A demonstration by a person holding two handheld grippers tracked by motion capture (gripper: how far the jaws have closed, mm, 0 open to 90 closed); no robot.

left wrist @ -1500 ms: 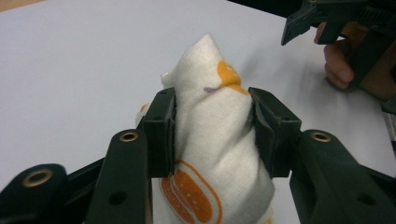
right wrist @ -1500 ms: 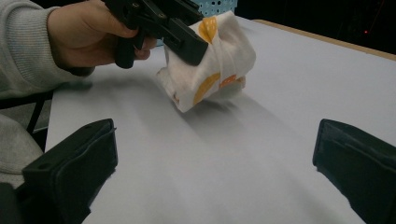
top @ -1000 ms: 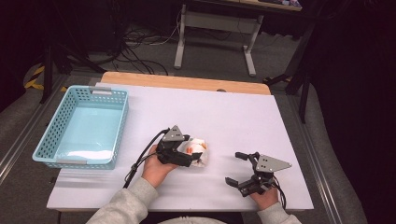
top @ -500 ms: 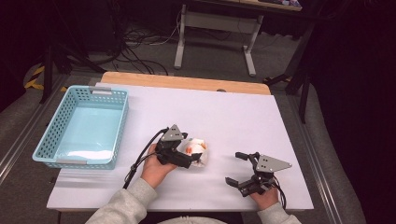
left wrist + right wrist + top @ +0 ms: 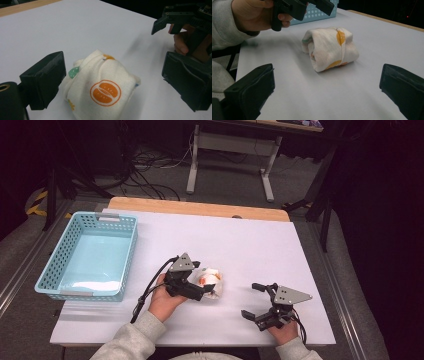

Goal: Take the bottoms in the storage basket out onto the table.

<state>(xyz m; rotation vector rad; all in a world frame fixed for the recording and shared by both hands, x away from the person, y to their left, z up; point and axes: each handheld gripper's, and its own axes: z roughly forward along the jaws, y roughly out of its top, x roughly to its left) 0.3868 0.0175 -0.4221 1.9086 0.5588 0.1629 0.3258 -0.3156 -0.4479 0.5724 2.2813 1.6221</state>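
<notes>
While the blue basket [image 5: 90, 257] sits at the desk's [image 5: 260, 240] left edge, the left gripper [image 5: 197, 290] hovers with jaws spread wide either side of the rolled cloth bundle [image 5: 101, 86] (white, printed with orange fruit), which lies on the desk directly between them. Its long axis seems to run across the jaw gap. The right gripper [image 5: 260, 302], jaws also wide and holding nothing, waits farther off. The bundle's underside is hidden.
</notes>
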